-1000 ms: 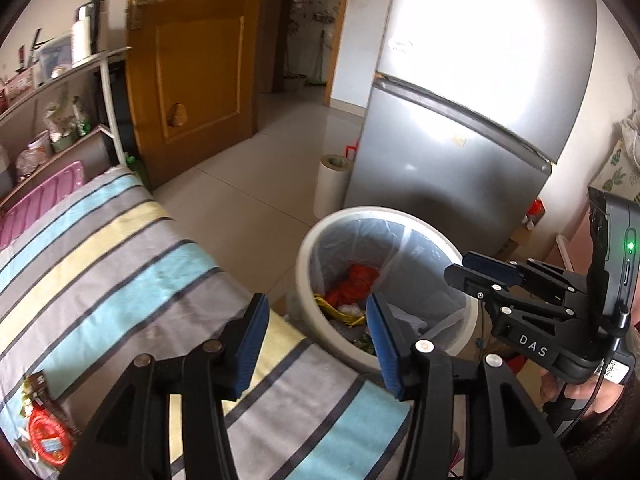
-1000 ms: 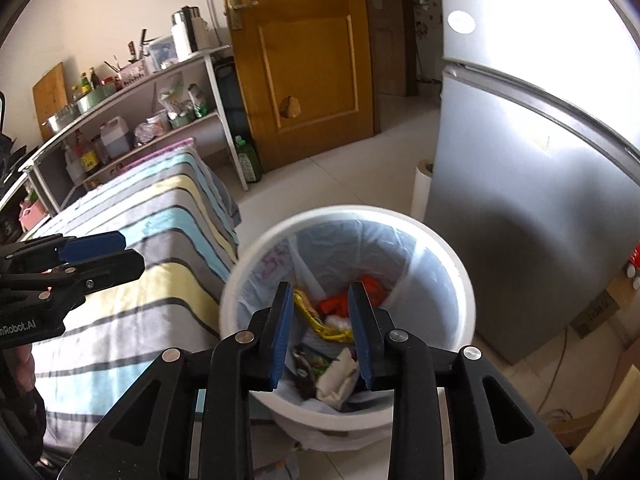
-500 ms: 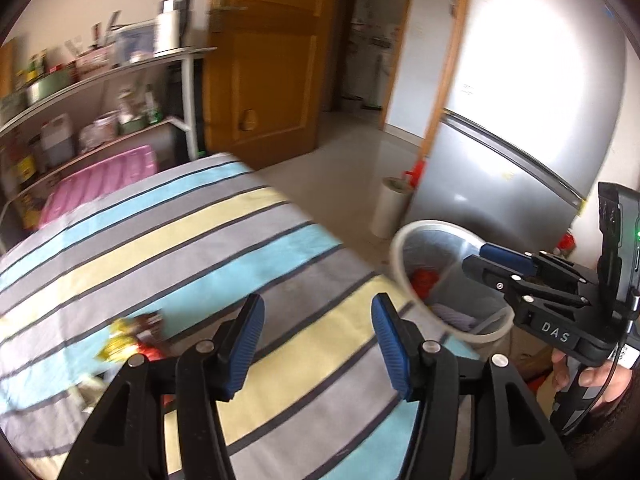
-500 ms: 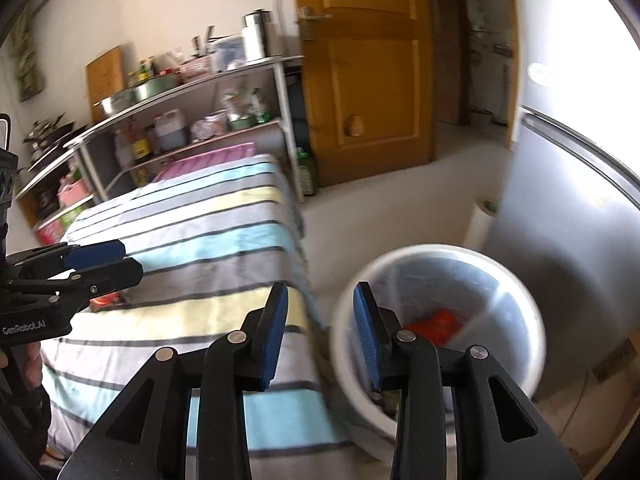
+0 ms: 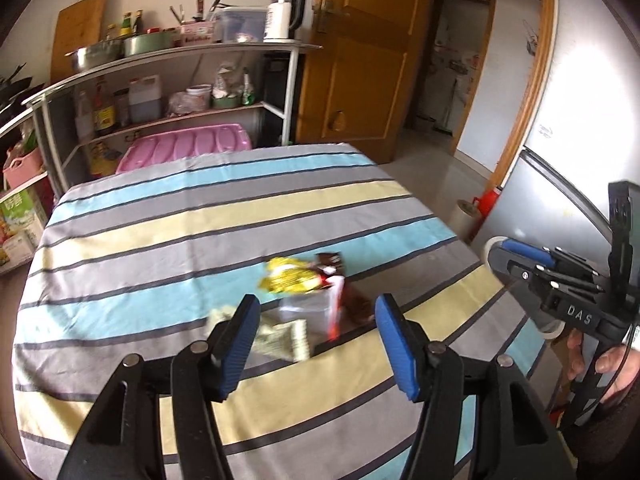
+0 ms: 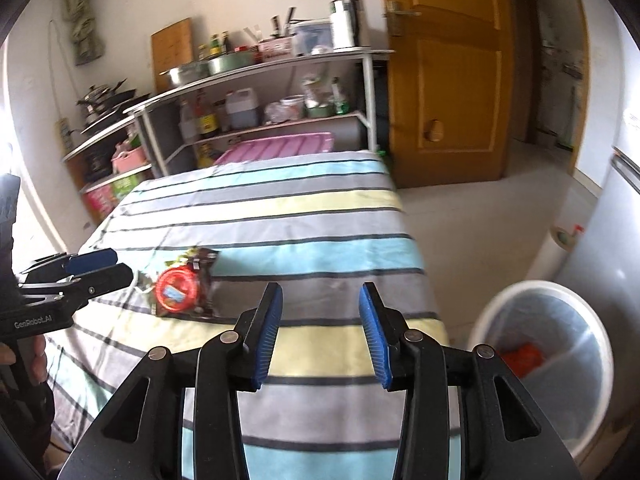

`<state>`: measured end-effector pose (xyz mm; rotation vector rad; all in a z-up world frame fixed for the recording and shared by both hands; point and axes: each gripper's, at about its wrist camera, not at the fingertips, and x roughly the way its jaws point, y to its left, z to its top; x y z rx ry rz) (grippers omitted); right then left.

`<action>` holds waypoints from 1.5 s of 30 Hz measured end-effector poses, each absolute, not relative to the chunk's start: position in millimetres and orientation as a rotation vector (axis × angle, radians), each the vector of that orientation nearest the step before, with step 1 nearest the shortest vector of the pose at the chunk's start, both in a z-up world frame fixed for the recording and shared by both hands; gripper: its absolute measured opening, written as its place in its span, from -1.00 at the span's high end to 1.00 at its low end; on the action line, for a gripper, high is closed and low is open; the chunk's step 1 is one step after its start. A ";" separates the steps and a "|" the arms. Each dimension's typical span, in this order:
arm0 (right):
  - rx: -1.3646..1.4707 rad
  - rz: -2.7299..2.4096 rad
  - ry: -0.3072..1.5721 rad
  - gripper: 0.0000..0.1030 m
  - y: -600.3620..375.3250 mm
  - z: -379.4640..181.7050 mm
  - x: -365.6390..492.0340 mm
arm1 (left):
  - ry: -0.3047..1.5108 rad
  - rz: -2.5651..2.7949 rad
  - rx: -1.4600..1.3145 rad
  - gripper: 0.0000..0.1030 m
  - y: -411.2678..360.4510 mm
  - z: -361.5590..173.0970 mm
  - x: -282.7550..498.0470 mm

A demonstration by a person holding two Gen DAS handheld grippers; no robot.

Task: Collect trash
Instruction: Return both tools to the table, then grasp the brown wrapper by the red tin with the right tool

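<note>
Done: some trash already lies in the bin (image 6: pixel 540 356) — a red scrap shows against its white liner, beside the table's right edge.
Left: a small heap of trash (image 5: pixel 308 300) waits on the striped table (image 5: pixel 160 240) — a yellow wrapper (image 5: pixel 288 280), a brown wrapper (image 5: pixel 332 264), a clear piece and a pale crumpled packet, all touching or overlapping; blur hides the details.
Left hand-held gripper (image 5: pixel 316 340): empty, its jaws have just been opening and stand apart, nothing between the pads; it points down at the heap from just short of it.
Right hand-held gripper (image 6: pixel 320 332): also empty, jaws just opened wider, over bare cloth between the heap and the bin.
Red-and-brown wrapper (image 6: pixel 184 288): on the table, near my left hand-held gripper's tips.
Judgement: partway — the heap is not yet picked up, so at least one more trip to the bin is needed.
</note>
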<state>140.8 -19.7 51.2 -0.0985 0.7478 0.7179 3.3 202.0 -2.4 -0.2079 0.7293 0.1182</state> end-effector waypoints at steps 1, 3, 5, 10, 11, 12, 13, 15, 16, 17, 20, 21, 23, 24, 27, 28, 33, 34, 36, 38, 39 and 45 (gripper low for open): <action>-0.098 0.736 0.756 0.19 -13.4 50.4 141.5 | 0.734 0.132 -0.210 -0.24 206.2 -4.4 1.2; -0.097 0.774 0.767 0.18 -0.3 48.9 140.5 | 0.745 0.146 -0.220 -0.25 216.1 -8.1 -4.5; -0.103 0.812 0.789 0.13 16.4 46.5 140.8 | 0.763 0.164 -0.238 -0.26 225.7 -14.0 -7.0; -0.157 0.881 0.813 0.05 53.0 35.4 134.5 | 0.796 0.144 -0.311 -0.29 241.4 -28.4 -5.7; -0.161 0.887 0.824 0.05 59.2 32.4 135.2 | 0.799 0.145 -0.314 -0.30 243.0 -30.1 -5.2; -0.170 0.890 0.835 0.05 65.4 29.5 135.6 | 0.800 0.137 -0.319 -0.31 244.2 -32.2 -3.8; -0.176 0.898 0.842 0.05 70.4 27.6 136.8 | 0.805 0.129 -0.329 -0.31 245.6 -33.9 -2.3; -0.183 0.913 0.863 0.05 78.1 23.9 139.5 | 0.814 0.118 -0.348 -0.32 248.3 -37.2 0.1; -0.187 0.916 0.869 0.05 81.0 22.7 140.7 | 0.821 0.124 -0.354 -0.32 250.1 -39.2 1.3; -0.192 0.923 0.878 0.05 85.1 21.0 142.4 | 0.824 0.132 -0.355 -0.32 251.2 -40.1 2.4; -0.217 0.922 0.896 0.05 93.2 17.0 145.0 | 0.828 0.133 -0.352 -0.33 253.6 -41.5 5.9; -0.229 0.927 0.901 0.05 95.9 15.9 144.8 | 0.832 0.130 -0.352 -0.33 254.6 -42.6 7.6; -0.247 0.936 0.911 0.05 100.8 12.9 144.3 | 0.838 0.130 -0.359 -0.33 256.9 -44.1 10.9; -0.253 0.934 0.915 0.05 102.4 10.8 145.0 | 0.844 0.131 -0.363 -0.33 258.4 -45.6 12.4; -0.260 0.939 0.938 0.21 106.6 5.0 146.6 | 0.865 0.139 -0.373 -0.33 260.4 -51.5 15.9; -0.260 0.948 0.944 0.29 107.5 3.4 147.0 | 0.864 0.138 -0.373 -0.33 260.7 -52.4 16.5; -0.296 0.973 0.980 0.71 116.6 -7.1 146.4 | 0.870 0.129 -0.384 -0.33 263.6 -57.3 20.1; -0.297 0.974 0.981 0.72 116.6 -8.1 146.4 | 0.867 0.129 -0.382 -0.33 264.4 -57.2 20.1; -0.298 0.967 0.971 0.75 115.2 -8.1 147.1 | 0.868 0.140 -0.379 -0.33 266.1 -57.3 20.9; -0.301 0.946 0.964 0.76 113.0 -8.3 148.7 | 0.867 0.144 -0.379 -0.32 266.9 -57.3 21.8; -0.304 0.922 0.955 0.76 110.7 -8.2 150.3 | 0.867 0.149 -0.375 -0.31 266.9 -57.4 22.8; -0.277 0.957 0.953 0.76 108.1 -4.2 145.7 | 0.882 0.164 -0.329 0.19 260.8 -57.7 24.7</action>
